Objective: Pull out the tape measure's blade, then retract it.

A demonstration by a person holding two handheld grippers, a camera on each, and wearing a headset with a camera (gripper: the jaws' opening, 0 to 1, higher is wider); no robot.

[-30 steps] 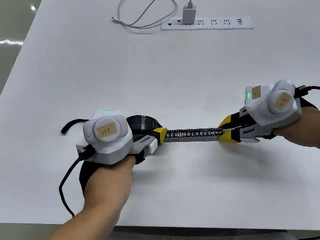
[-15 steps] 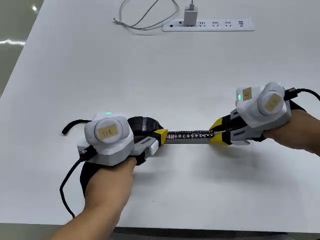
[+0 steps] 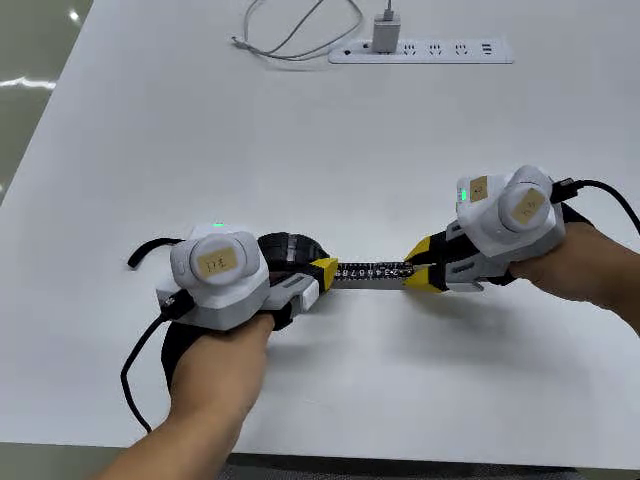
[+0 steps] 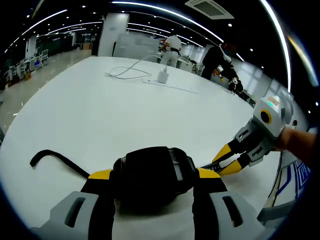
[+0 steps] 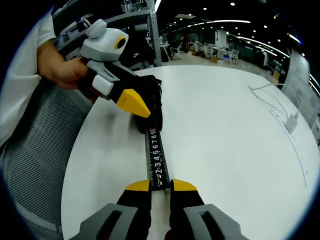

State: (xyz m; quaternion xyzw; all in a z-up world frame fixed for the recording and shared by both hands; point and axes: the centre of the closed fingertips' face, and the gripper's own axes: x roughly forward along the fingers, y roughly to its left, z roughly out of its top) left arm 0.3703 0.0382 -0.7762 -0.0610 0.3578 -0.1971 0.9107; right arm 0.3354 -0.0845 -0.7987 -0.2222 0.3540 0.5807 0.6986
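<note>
The black tape measure case [image 3: 290, 251] lies on the white table, and my left gripper [image 3: 318, 275] is shut on it; in the left gripper view the case [image 4: 152, 173] sits between the yellow-tipped jaws. A short stretch of numbered blade [image 3: 370, 271] runs right from the case to my right gripper [image 3: 418, 270], which is shut on the blade's end. In the right gripper view the blade [image 5: 156, 159] runs from my jaws up to the case [image 5: 149, 107]. The case's black wrist strap [image 3: 150, 250] trails left.
A white power strip [image 3: 425, 49] with a plugged-in charger [image 3: 386, 29] and a coiled white cable [image 3: 290, 32] lies at the table's far edge. A black cable [image 3: 140, 360] hangs from the left gripper over the near edge. People stand in the far background.
My right gripper has moved left toward the case with the blade end in it, so less of the blade shows. The left gripper and case have stayed put.
</note>
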